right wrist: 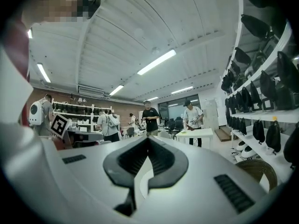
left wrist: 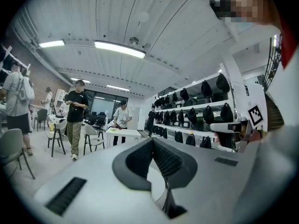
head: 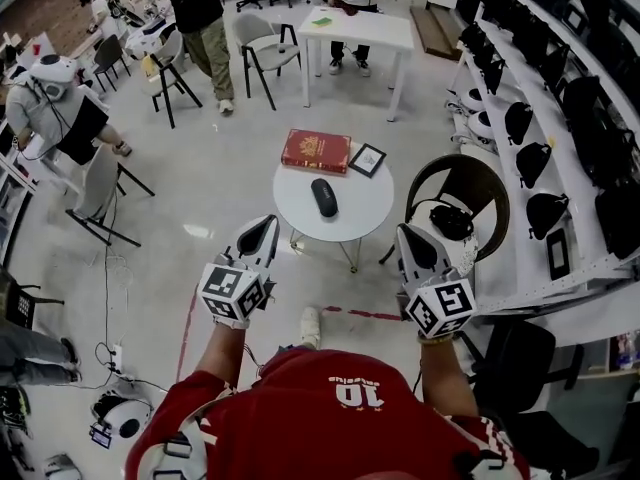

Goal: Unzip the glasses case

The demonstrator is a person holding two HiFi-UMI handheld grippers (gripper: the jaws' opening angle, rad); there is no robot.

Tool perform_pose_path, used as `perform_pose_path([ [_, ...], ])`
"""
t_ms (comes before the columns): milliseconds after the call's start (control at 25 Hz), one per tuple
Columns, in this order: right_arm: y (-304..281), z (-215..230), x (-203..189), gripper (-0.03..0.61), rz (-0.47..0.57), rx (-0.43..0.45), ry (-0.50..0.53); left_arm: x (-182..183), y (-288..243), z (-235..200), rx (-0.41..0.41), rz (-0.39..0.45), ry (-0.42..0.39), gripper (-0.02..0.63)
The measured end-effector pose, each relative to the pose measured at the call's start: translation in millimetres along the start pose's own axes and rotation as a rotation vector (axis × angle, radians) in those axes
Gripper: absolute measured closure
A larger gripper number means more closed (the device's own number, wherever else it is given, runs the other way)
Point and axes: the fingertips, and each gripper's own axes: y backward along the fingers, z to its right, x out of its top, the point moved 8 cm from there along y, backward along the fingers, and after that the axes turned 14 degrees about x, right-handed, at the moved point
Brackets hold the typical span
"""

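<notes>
The case point(head: 324, 197), a dark oval pouch, lies flat on the round white table point(head: 375, 208), ahead of both grippers and apart from them. It sits in the gap between the lines along which they point, somewhat closer to the left one. The left gripper point(head: 264, 226) is clenched. In its own view the ribbed pads point(left wrist: 140, 158) meet at the tip of the left gripper point(left wrist: 152, 142) with nothing caught between them. The right gripper point(head: 404, 234) is clenched and empty too, and in its own view its dark pads point(right wrist: 161, 156) come together at the tip point(right wrist: 148, 139). Both are held out level, side by side, short of the table's near edge, and neither touches the table or the case. Beyond the case, further from the grippers, a red book point(head: 316, 151) and a small frame point(head: 367, 159) lie on the same table. A dark chair point(head: 487, 180) stands just ahead of the right gripper, beside the table.
</notes>
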Motion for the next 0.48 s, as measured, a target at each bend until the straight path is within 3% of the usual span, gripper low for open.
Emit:
perform_pose_path([
  [480,-88,31,16,0.565,-0.024,-0.052,0.034,12,-90,-58,-0.074,-0.002,0.027,0.606],
])
